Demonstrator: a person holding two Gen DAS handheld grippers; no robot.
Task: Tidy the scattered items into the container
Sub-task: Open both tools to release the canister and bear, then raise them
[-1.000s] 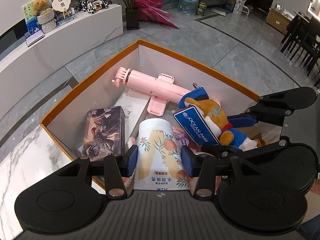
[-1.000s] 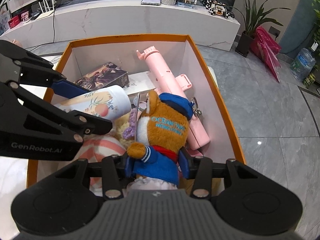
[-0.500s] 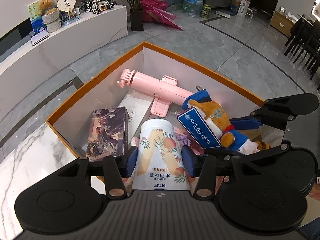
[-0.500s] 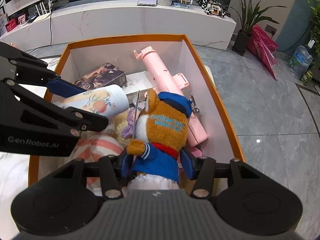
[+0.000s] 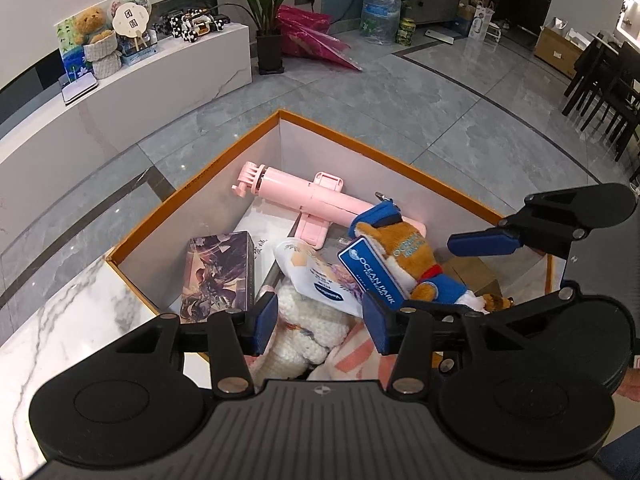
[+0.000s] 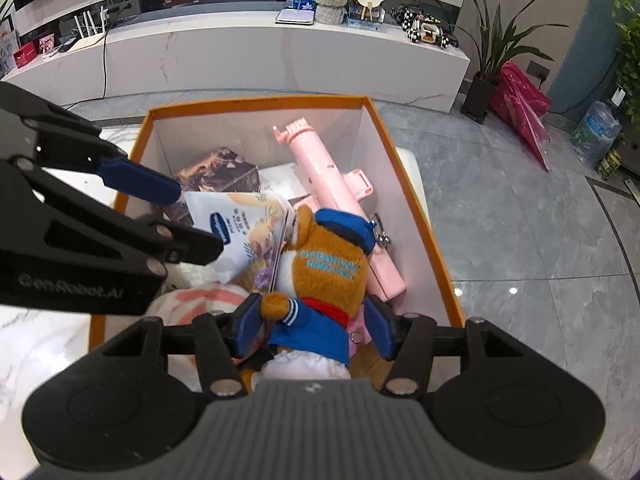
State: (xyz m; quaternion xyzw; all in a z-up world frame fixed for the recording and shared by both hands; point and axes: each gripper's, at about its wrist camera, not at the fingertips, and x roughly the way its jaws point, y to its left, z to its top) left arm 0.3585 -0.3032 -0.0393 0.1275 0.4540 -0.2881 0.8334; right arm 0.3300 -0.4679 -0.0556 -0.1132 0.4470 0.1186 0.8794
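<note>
The orange-rimmed box (image 5: 208,184) (image 6: 256,102) holds a pink selfie stick (image 5: 304,198) (image 6: 328,184), a dark picture box (image 5: 220,276) (image 6: 216,170), a white floral cup (image 5: 312,272) (image 6: 240,224), a knitted white toy (image 5: 308,332) and a brown plush bear in blue (image 5: 416,260) (image 6: 324,276). My left gripper (image 5: 320,320) is open and empty above the knitted toy; the cup lies tipped in the box ahead of it. My right gripper (image 6: 314,330) is open, its jaws either side of the bear's lower body with gaps showing.
The box stands on a white marble table (image 5: 60,328). Grey tiled floor (image 6: 540,240) lies beyond. A long white counter (image 6: 280,52) with ornaments runs behind. A potted plant (image 6: 488,60) and a water bottle (image 6: 596,132) stand at the right.
My left gripper has let go of the floral cup, which dropped and tipped into the box, and it has pulled back. My right gripper's jaws have opened from the bear.
</note>
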